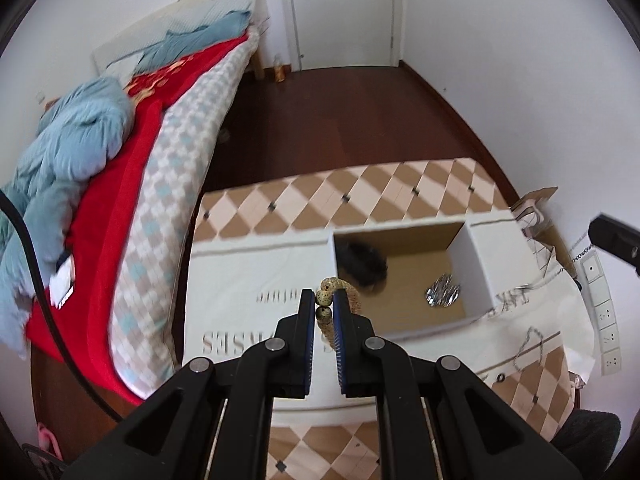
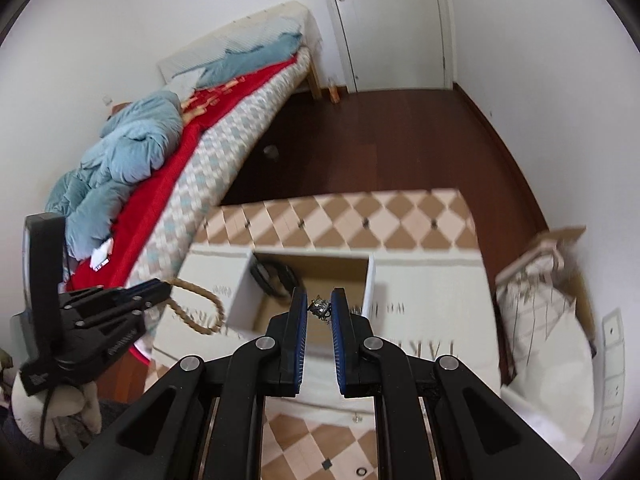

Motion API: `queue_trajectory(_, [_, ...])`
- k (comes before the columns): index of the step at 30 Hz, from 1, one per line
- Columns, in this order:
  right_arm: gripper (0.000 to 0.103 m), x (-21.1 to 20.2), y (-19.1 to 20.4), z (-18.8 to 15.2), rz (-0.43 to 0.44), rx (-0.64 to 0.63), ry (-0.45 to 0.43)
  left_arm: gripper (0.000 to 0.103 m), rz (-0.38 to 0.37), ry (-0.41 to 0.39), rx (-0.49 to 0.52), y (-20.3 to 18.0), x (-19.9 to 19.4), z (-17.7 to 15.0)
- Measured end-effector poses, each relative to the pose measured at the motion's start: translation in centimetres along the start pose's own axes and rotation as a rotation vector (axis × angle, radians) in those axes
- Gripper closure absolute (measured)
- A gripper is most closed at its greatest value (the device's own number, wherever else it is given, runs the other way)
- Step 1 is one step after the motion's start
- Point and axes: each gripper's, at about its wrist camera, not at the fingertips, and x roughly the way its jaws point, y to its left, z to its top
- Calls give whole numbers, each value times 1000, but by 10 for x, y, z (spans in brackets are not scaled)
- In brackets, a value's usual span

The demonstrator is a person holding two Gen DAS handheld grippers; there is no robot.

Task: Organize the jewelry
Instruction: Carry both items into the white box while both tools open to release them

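- The left gripper (image 1: pixel 324 300) has its jaws clamped on a beaded bracelet (image 1: pixel 327 299) of speckled tan beads; a few beads show between the blue pads, and the rest of the loop curls away behind the right-hand pad.
- In the right wrist view, that same bracelet (image 2: pixel 196 304) hangs as a brown loop from the tip of the left gripper (image 2: pixel 160 285), above the white cloth just left of the box.
- The right gripper (image 2: pixel 320 306) has its jaws pressed on a small dark trinket (image 2: pixel 319 307) with glinting bits; it is too small and blurred to name for certain, perhaps an earring or a brooch.
- An open cardboard box (image 1: pixel 478 264) with white outer walls and a brown floor stands on the table (image 1: pixel 360 196), which carries a tan-and-cream diamond pattern.
- A white cloth (image 1: pixel 248 280) with printed grey lettering is spread over the table around the box.
- Inside the box, a dark fuzzy item (image 1: pixel 362 266) lies against the left wall, and a silvery sparkling piece (image 1: pixel 443 295) rests on the floor toward the right wall, apart from it.
- A thin chain (image 1: pixel 528 346) lies looped on the cloth to the right of the box.
- A bed (image 1: pixel 160 160) with a red cover and a crumpled blue quilt (image 1: pixel 76 136) stands to the left of the table, over a dark wooden floor (image 1: pixel 340 112).
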Motion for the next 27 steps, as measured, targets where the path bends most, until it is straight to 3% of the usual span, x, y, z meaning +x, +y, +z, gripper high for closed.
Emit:
queue_trajectory(5, [91, 9, 10, 38, 33, -16, 1, 97, -35, -3, 13, -4, 8, 25])
queue_trajectory(9, [90, 47, 12, 58, 61, -9, 69, 97, -99, 40, -20, -3, 28, 35])
queue_trajectory(17, [91, 135, 8, 58, 62, -9, 236, 97, -210, 193, -84, -9, 94, 25])
queue_trajectory(22, [90, 154, 8, 60, 78, 2, 273, 96, -222, 255, -102, -11, 115, 18])
queue_trajectory(25, [90, 167, 3, 62, 63, 13, 314, 90, -216, 250, -138, -5, 115, 16])
queue_trajectory(26, [90, 173, 1, 61, 41, 1, 337, 85, -208, 245, -141, -3, 114, 16])
queue_trajectory(27, [90, 177, -1, 60, 19, 1, 352, 69, -196, 242, -144, -2, 113, 17])
